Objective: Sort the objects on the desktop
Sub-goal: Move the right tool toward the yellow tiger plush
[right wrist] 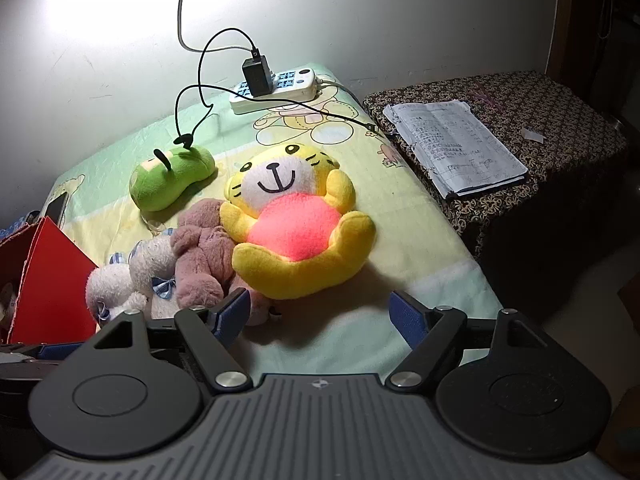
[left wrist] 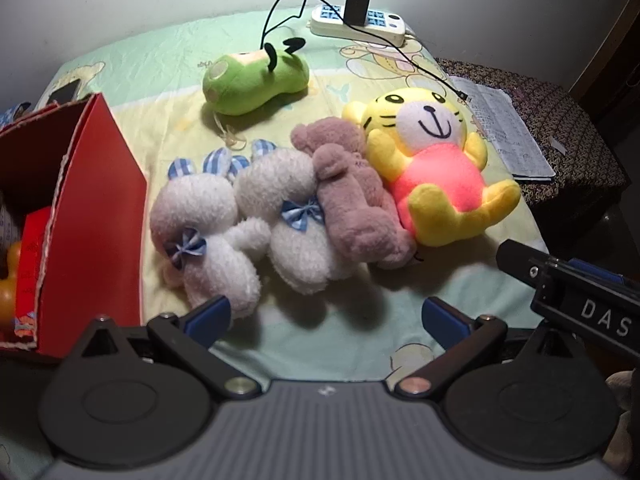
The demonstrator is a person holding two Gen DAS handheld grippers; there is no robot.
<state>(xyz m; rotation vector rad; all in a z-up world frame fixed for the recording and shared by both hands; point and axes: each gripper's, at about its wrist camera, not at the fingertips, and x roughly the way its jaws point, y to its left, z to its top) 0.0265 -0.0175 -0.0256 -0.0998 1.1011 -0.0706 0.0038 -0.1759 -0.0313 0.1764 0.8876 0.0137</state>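
Red box (left wrist: 100,200) stood open at nine o'clock on the desk (left wrist: 320,320), likely the sorting bin. Yellow tiger toy (right wrist: 296,220) lay at twelve, brown bear (left wrist: 352,200) and white rabbits (left wrist: 212,232) packed alongside. Left claw (left wrist: 326,316) and right claw (right wrist: 320,316) hovered wide, empty.

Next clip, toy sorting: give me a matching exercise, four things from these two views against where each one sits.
Things:
1. green plush
2. yellow tiger plush
3. brown plush
4. notebook

Places:
A. wedged between a white bunny and the yellow toy
B. on the patterned stool beside the bed
C. alone, farther back towards the power strip
D. rightmost in the row of toys, seen from the left wrist

Pairs: 1-C, 2-D, 3-A, 4-B
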